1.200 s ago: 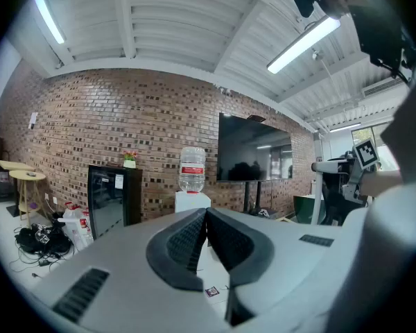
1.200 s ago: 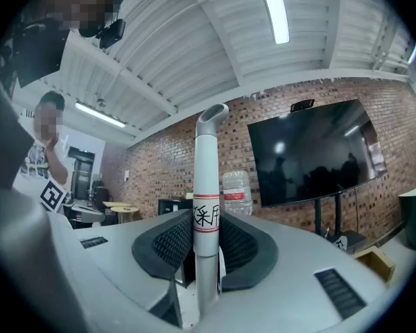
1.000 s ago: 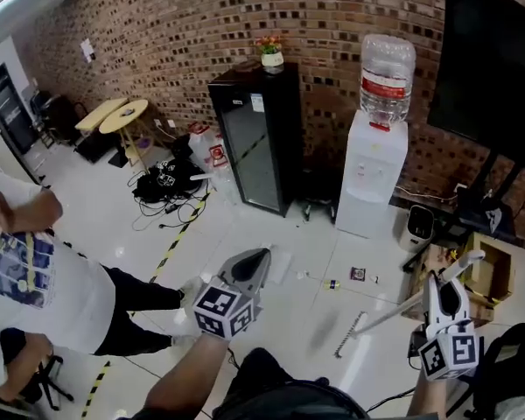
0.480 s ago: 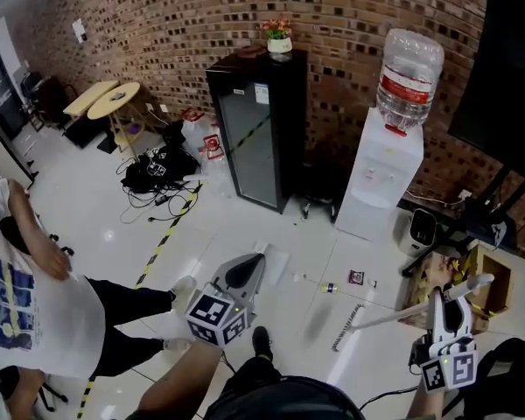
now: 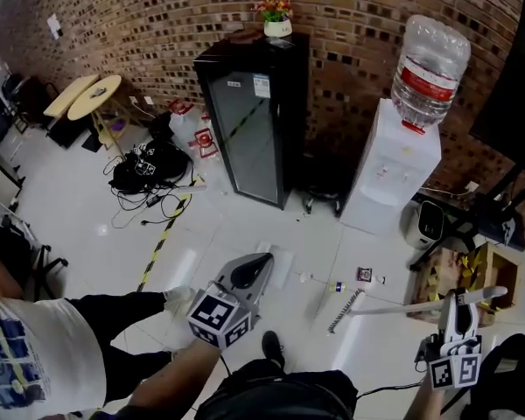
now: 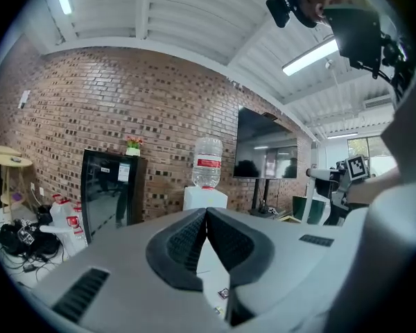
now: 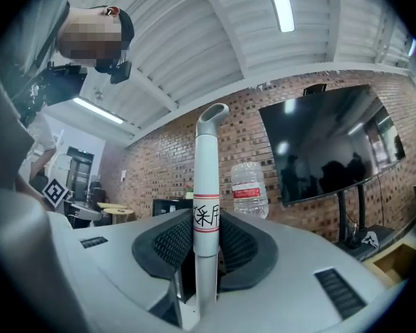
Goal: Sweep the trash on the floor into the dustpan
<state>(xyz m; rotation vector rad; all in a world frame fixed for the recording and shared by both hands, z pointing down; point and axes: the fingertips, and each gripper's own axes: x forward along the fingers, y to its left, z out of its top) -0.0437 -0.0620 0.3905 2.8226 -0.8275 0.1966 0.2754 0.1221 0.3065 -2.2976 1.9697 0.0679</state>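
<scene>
White broom handle (image 7: 206,186) clamped in the right gripper (image 7: 206,259); left gripper (image 6: 206,217) pressed closed on nothing. A white pot (image 5: 278,29) holds flowers (image 5: 274,9) atop the black fridge (image 5: 254,129).

My grey left gripper (image 5: 262,261) reaches forward on my bare forearm (image 5: 171,379), its jaws pressed together with nothing between them. My grey right gripper (image 5: 458,297), low at my side, clamps a white tubular broom handle (image 7: 206,179).

This looks like an office common room. A brick wall (image 5: 157,24) backs a water dispenser (image 5: 392,173) and a black glass-door fridge (image 5: 249,121). A big dark screen (image 5: 521,77) hangs nearby, and cables (image 5: 144,169) sprawl on the white tiled floor (image 5: 87,217).
</scene>
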